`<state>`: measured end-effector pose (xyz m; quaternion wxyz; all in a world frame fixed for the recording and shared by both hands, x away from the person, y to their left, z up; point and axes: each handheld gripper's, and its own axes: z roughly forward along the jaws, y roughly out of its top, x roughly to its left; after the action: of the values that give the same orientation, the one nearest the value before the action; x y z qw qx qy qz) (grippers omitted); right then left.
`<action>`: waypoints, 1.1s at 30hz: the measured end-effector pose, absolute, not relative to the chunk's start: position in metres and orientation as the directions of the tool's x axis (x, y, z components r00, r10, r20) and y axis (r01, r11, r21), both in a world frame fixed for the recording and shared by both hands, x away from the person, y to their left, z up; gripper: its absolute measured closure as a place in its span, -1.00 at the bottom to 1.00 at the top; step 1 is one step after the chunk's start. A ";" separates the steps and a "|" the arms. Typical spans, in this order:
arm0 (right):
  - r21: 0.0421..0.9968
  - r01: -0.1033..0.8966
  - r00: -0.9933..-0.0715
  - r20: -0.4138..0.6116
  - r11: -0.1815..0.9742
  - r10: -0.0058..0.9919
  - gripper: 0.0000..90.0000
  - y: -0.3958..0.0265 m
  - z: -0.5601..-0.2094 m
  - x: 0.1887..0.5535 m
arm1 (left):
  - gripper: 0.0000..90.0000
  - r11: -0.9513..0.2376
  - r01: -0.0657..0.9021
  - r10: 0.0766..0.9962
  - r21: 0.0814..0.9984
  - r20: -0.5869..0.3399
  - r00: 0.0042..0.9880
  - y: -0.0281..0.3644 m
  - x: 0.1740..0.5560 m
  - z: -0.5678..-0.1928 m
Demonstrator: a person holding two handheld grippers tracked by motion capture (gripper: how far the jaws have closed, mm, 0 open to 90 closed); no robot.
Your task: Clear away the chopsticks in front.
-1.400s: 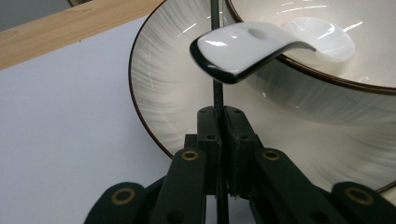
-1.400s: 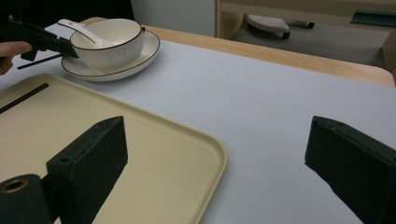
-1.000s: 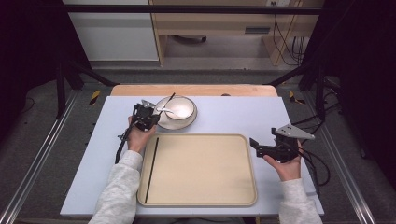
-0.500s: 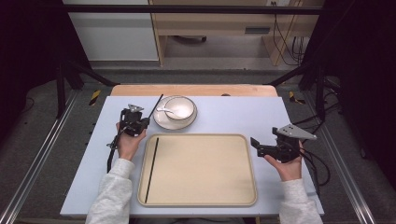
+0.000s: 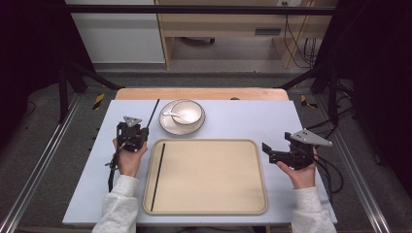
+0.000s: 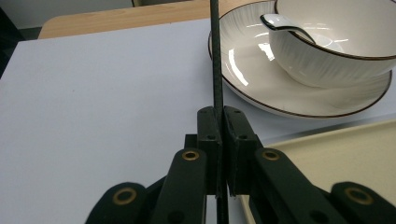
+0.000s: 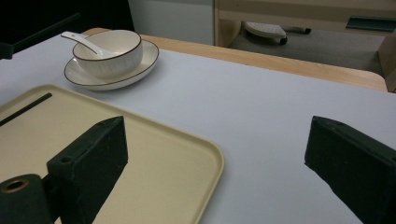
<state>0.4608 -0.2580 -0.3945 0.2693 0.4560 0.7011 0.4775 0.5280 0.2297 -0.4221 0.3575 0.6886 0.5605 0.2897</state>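
High view: a person sits at a pale blue table (image 5: 228, 121) with a gripper in each hand. The left gripper (image 5: 136, 130) sits just left of a cream tray (image 5: 252, 204) and is clamped on a thin black chopstick (image 5: 153, 112), which slants up and away toward a white plate (image 5: 167, 127). On the plate stands a white bowl (image 5: 187, 111) with a white spoon (image 5: 172, 115) in it. A second chopstick (image 5: 157, 177) lies flat inside the tray, along its left edge. The right gripper (image 5: 266, 149) hovers just off the tray's right edge, its jaws apart and nothing between them.

Left gripper view: the two black jaws are pressed together on the chopstick (image 6: 215, 56), which runs straight up between them, past the rim of the plate (image 6: 261, 88). The bowl (image 6: 336, 51) and the spoon's handle (image 6: 285, 27) sit at upper right; a corner of the tray (image 6: 336, 154) is at lower right.

Right gripper view: the jaws stand wide apart, empty, over the table (image 7: 261, 112) and the tray's near corner (image 7: 205, 154). Plate (image 7: 144, 58), bowl (image 7: 109, 53) and spoon (image 7: 77, 38) sit far off at upper left, and the lying chopstick (image 7: 25, 108) crosses the tray's far side.

Handling, as a judgement: the chopstick looks light, stiff, smooth and very thin, so it could pivot or slip in a loose grip. It is held near its lower end, which leaves a long free length to swing; a hold nearer the middle would steady it.
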 end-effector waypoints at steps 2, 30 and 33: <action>0.914 0.384 -0.440 0.058 0.129 0.896 -0.86 -0.258 -0.395 0.461 | 0.91 -0.089 0.557 0.982 0.826 -0.019 0.186 0.230 0.519 -0.420; 0.912 0.387 -0.445 0.059 0.132 0.894 -0.85 -0.256 -0.395 0.460 | 0.91 0.021 0.487 0.975 0.873 -0.125 0.182 0.190 0.405 -0.431; 0.913 0.386 -0.446 0.059 0.133 0.893 -0.85 -0.256 -0.395 0.459 | 0.91 0.010 0.497 0.972 0.868 -0.125 0.199 0.181 0.401 -0.439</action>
<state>0.4593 -0.2560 -0.3949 0.2656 0.4541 0.7043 0.4767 0.4009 0.1811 -0.4392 0.4265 0.6462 0.5682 0.2787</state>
